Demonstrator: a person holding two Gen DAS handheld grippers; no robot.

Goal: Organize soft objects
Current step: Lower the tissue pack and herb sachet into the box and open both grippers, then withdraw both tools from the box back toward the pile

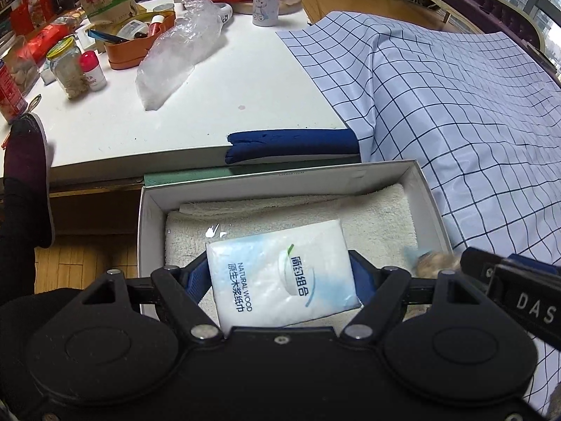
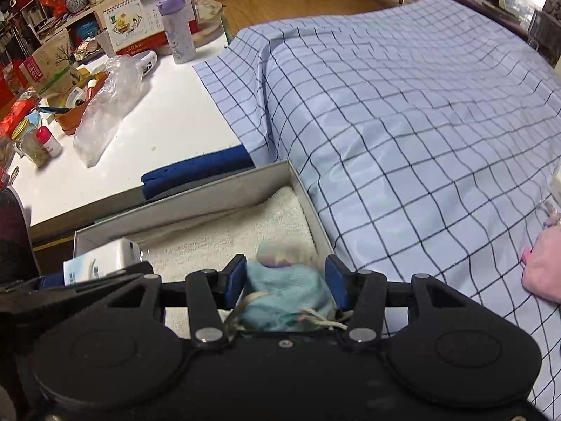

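1. Held between the blue pads of the left gripper (image 1: 280, 277) is a white tissue pack (image 1: 280, 273), clamped above the cardboard box (image 1: 426, 189).
2. Clamped in the right gripper (image 2: 285, 280) is a pale blue drawstring pouch (image 2: 285, 289), just over the box's right side.
3. A folded white towel (image 1: 378, 217) is seen lining the box floor.
4. Only in the right wrist view is a pink object (image 2: 543, 263) shown, on the checked cloth (image 2: 403, 122).
5. Beyond the box's far wall a folded navy cloth (image 1: 291, 144) is laid at the bench (image 1: 217, 105) edge; the cluttered items are kept to the far left.
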